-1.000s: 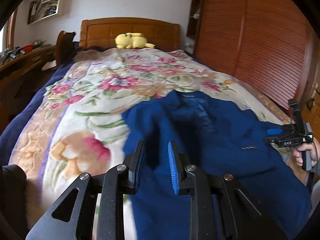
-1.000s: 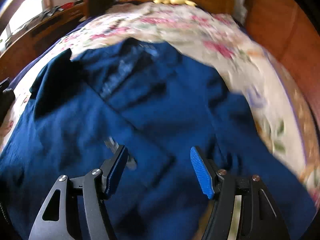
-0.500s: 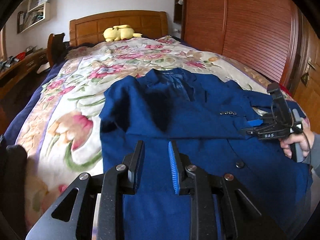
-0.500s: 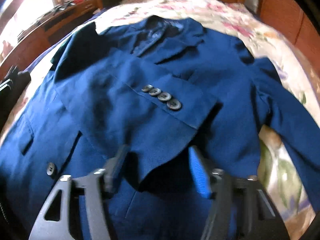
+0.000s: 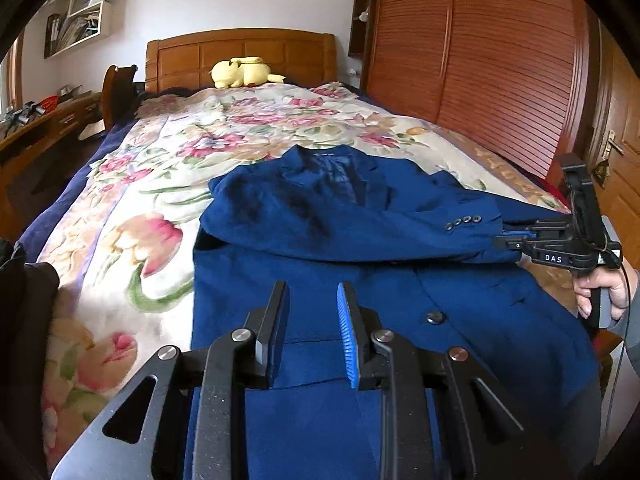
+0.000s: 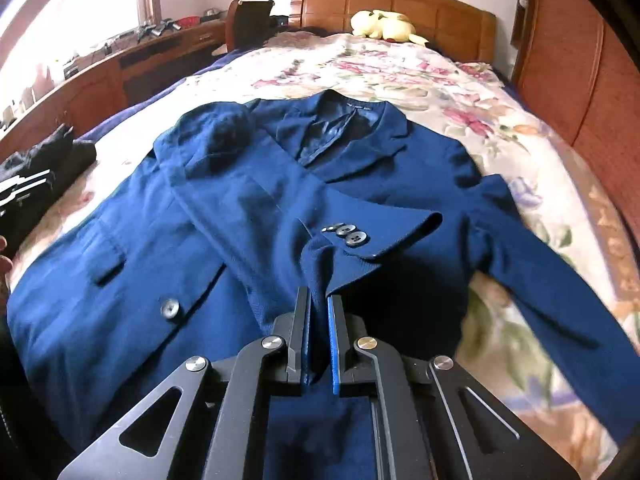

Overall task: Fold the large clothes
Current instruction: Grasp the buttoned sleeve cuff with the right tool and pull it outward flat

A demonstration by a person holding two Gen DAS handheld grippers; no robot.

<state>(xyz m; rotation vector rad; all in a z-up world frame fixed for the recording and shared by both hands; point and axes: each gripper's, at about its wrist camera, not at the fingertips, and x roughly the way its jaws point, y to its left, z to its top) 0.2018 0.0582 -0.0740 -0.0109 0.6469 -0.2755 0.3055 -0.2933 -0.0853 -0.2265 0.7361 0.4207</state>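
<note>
A dark blue suit jacket (image 5: 360, 240) lies face up on the floral bedspread (image 5: 168, 184), collar toward the headboard; it also shows in the right wrist view (image 6: 200, 240). Its left sleeve (image 6: 280, 216) is folded across the chest. My right gripper (image 6: 319, 304) is shut on that sleeve's cuff, just below the cuff buttons (image 6: 346, 235); it also shows at the right of the left wrist view (image 5: 508, 240). My left gripper (image 5: 312, 320) is open and empty, above the jacket's lower front. The other sleeve (image 6: 560, 288) lies out to the right.
A yellow plush toy (image 5: 244, 72) lies by the wooden headboard (image 5: 240, 52). A wooden wardrobe (image 5: 500, 80) runs along the bed's right side. A desk (image 6: 120, 68) and chair (image 6: 248, 20) stand on the left. Dark clothing (image 6: 44, 164) lies at the bed's left edge.
My right gripper has closed on the sleeve cuff and drawn the sleeve across the jacket's chest. My left gripper has pulled back toward the foot of the bed, still open.
</note>
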